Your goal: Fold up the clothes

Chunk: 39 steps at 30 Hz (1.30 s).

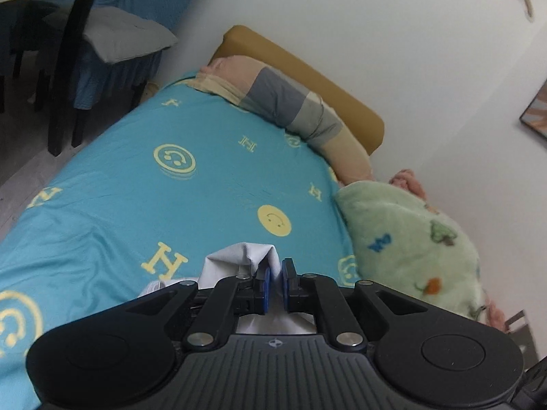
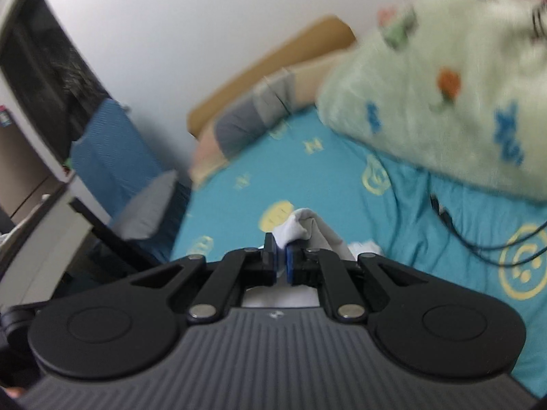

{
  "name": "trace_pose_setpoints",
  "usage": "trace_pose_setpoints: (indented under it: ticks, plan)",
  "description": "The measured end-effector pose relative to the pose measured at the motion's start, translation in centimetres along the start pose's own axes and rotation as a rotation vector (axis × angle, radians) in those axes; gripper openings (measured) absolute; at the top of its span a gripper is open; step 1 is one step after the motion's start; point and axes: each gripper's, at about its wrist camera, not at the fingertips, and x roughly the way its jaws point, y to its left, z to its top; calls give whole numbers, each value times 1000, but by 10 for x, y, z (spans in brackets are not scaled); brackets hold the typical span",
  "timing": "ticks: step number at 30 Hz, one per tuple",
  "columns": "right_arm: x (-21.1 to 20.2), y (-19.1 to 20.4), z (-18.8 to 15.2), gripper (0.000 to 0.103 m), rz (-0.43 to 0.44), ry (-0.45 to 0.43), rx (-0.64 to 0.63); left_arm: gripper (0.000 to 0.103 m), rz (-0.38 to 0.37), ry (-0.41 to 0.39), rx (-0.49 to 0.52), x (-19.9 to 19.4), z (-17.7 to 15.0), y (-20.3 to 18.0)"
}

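A white garment (image 1: 239, 256) is pinched in my left gripper (image 1: 275, 275), whose blue pads are shut on a bunched fold of it above the turquoise bed sheet (image 1: 136, 177). My right gripper (image 2: 281, 251) is also shut on a bunched fold of the same white cloth (image 2: 304, 225), held above the bed. Most of the garment hangs below the grippers and is hidden by their bodies. The right wrist view is blurred.
The bed has a smiley-print turquoise sheet (image 2: 307, 177), a patchwork pillow (image 1: 290, 106) against a tan headboard (image 1: 307, 71), and a fluffy green blanket (image 1: 410, 235) by the wall. A black cable (image 2: 454, 229) lies on the sheet. A covered chair (image 1: 112, 41) stands beside the bed.
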Motion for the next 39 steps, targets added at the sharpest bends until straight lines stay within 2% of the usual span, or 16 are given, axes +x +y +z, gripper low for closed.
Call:
trace_pose_setpoints:
  ticks: [2, 5, 10, 12, 14, 16, 17, 19, 21, 25, 30, 35, 39]
  plan:
    - [21, -16, -8, 9, 4, 20, -3, 11, 19, -7, 85, 22, -10, 1]
    - [47, -30, -16, 10, -9, 59, -15, 11, 39, 39, 59, 40, -17, 7]
    - [64, -30, -21, 12, -17, 100, -53, 18, 75, 32, 76, 47, -18, 14]
    - [67, -24, -23, 13, -31, 115, -100, 30, 94, 35, 96, 46, -21, 14]
    - [64, -18, -26, 15, -48, 117, -158, 61, 112, 25, 129, 41, -24, 9]
    - [57, -15, -29, 28, -55, 109, -189, 76, 123, -10, 185, 32, -28, 1]
    - [53, -15, -30, 33, -49, 109, -187, 79, 118, -18, 217, 28, -31, -4]
    - [45, -14, -32, 69, -31, 108, -183, 82, 116, -16, 260, 27, -37, -12]
    - [39, -12, -33, 84, -7, 102, -190, 83, 125, -10, 287, 28, -43, -17]
    - [37, -9, -35, 82, -34, 88, -223, 85, 188, 28, 306, 39, -50, -15]
    - [69, -14, -42, 83, -64, 139, -303, 87, 260, 86, 311, 59, -55, -3]
    - [84, -15, -55, 83, -80, 163, -369, 88, 266, 100, 325, 63, -59, 1]
    - [68, -15, -50, 82, -63, 151, -308, 88, 261, 119, 305, 51, -58, -3]
